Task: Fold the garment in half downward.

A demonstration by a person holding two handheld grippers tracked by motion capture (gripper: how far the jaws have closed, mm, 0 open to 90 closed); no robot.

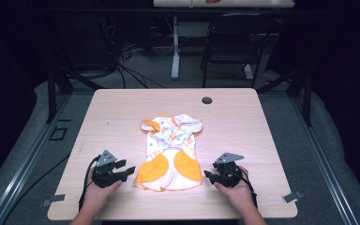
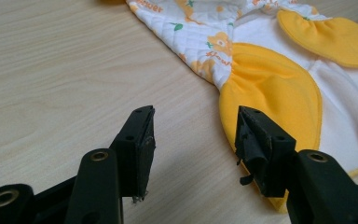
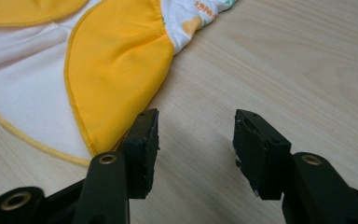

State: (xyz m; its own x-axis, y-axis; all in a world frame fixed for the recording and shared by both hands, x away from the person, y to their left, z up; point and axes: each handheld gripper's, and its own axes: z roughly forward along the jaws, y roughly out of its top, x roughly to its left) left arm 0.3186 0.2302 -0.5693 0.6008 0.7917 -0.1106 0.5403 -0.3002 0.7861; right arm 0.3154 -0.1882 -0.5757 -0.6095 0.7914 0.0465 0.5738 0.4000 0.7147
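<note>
Jaws stood wide apart on both sides, released, with nothing between them. On the left gripper (image 1: 127, 171) they pointed toward three o'clock in the high view, at the near hem of the baby garment (image 1: 171, 152); on the right gripper (image 1: 208, 175) they pointed toward nine o'clock at the same hem from the other side. Each gripper rested low on the worktop (image 1: 122, 112) in a hand at the near edge, the left hand (image 1: 98, 190) at about seven o'clock of the garment and the right hand (image 1: 238, 187) at about five o'clock.

Between them the garment lay flat around the middle of the worktop, printed white top toward twelve o'clock, two orange panels (image 1: 168, 166) and a white lower edge toward six o'clock. In the left gripper view, the left gripper (image 2: 193, 135) had its right-hand pad just over the rim of an orange panel (image 2: 270, 88), bare wood showing in the gap. In the right gripper view, the right gripper (image 3: 196, 137) had its left-hand pad beside the edge of the other orange panel (image 3: 116, 70), bare wood again in the gap. Whether either pad touched cloth could not be told.

A dark round cap (image 1: 207, 100) sat in the worktop near its far edge, at about one o'clock of the garment.
</note>
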